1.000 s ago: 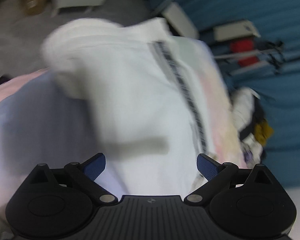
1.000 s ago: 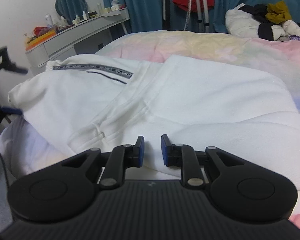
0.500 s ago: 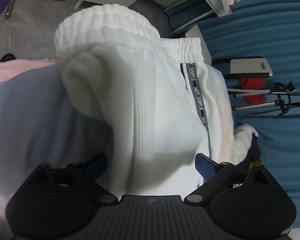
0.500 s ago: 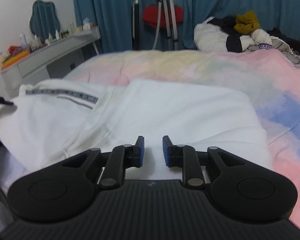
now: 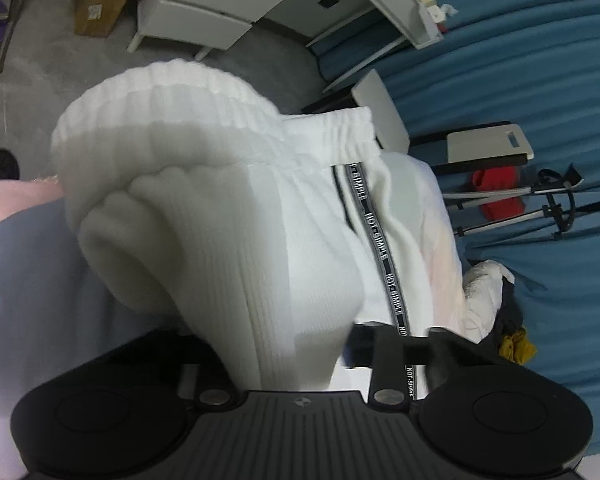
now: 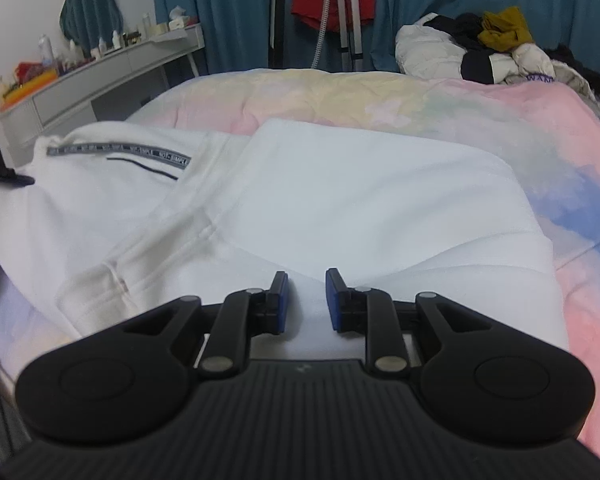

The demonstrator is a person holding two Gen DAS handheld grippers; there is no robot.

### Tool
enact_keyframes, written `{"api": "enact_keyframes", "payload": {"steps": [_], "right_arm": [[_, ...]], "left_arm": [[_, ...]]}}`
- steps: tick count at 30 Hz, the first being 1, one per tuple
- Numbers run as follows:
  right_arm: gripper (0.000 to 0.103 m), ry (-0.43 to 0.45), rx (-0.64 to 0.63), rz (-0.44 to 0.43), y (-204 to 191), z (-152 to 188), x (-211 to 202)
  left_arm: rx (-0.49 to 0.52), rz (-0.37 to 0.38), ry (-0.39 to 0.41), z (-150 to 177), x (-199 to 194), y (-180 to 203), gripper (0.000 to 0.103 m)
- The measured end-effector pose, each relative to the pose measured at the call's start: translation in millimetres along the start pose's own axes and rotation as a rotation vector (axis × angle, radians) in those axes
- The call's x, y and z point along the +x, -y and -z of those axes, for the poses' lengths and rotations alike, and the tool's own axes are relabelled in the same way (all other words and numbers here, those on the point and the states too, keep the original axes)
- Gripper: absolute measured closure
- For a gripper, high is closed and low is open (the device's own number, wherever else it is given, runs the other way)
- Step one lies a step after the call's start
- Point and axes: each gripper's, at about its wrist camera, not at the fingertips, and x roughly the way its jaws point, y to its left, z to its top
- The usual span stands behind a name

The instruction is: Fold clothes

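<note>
White trousers [image 6: 340, 204] with a grey lettered side stripe [image 6: 120, 151] lie folded on the pastel bed cover [image 6: 380, 100]. In the left wrist view the ribbed cuff end of the white trousers [image 5: 220, 240] bulges between my left gripper's [image 5: 288, 356] fingers, which have closed in on the cloth; the left fingertip is hidden under it. My right gripper [image 6: 303, 300] hovers low over the near edge of the trousers, its blue pads a narrow gap apart with nothing between them.
A pile of clothes [image 6: 480, 48] sits at the bed's far right corner. A grey dresser [image 6: 100, 84] with bottles stands left of the bed. A tripod with a red cloth [image 6: 332, 4] stands before blue curtains. A cardboard box [image 5: 100, 4] is on the floor.
My left gripper's fingers went from wide open to closed on the trouser cuff. My right gripper stayed low over the trousers, its view shifting slightly.
</note>
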Motion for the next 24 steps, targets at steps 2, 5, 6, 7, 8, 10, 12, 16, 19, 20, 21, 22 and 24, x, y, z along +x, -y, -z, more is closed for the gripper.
{"api": "enact_keyframes", "payload": {"steps": [2,5,6,7,8,10,12,16,19,20,21,22,24], "right_arm": [[0.080,0.000,0.024,-0.013,3.8,-0.6,-0.3],[0.082,0.001,0.096,-0.043,15.2,-2.1,-3.1],[0.082,0.003,0.124,-0.051,20.0,-2.7,-5.3],[0.082,0.005,0.152,-0.057,25.1,-3.4,-7.9],[0.081,0.013,0.176,-0.057,30.3,-4.3,-11.7],[0.081,0.038,0.208,-0.041,39.8,-6.6,-21.3],[0.081,0.070,0.220,-0.006,47.2,-9.9,-32.2],[0.079,0.140,0.257,0.077,66.6,-17.5,-52.9],[0.079,0.181,0.313,0.127,87.3,-20.9,-65.4],[0.079,0.193,0.335,0.143,95.2,-21.1,-69.1],[0.079,0.204,0.358,0.157,103.3,-21.0,-72.8],[0.079,0.216,0.384,0.170,112.0,-20.4,-76.3],[0.079,0.237,0.439,0.193,130.1,-18.8,-83.3]], "left_arm": [[0.083,-0.005,0.039,4.8,-7.7,14.1,0.082],[0.252,-0.007,0.109,17.9,-29.2,45.2,0.084],[0.318,-0.003,0.140,25.9,-35.7,61.0,0.084],[0.389,-0.001,0.172,34.6,-41.0,78.5,0.084],[0.460,0.001,0.204,43.4,-46.2,96.1,0.084],[0.607,0.020,0.273,69.7,-59.8,130.8,0.084],[0.753,0.054,0.342,104.1,-72.9,163.7,0.084],[0.998,0.161,0.446,191.9,-82.5,224.6,0.085],[1.149,0.244,0.472,262.2,-72.2,253.4,0.085],[1.194,0.267,0.470,286.0,-69.2,257.2,0.085],[1.241,0.284,0.461,310.2,-62.1,261.0,0.085],[1.283,0.295,0.442,332.8,-52.4,263.0,0.085],[1.364,0.310,0.390,377.1,-30.6,262.9,0.085]]}}
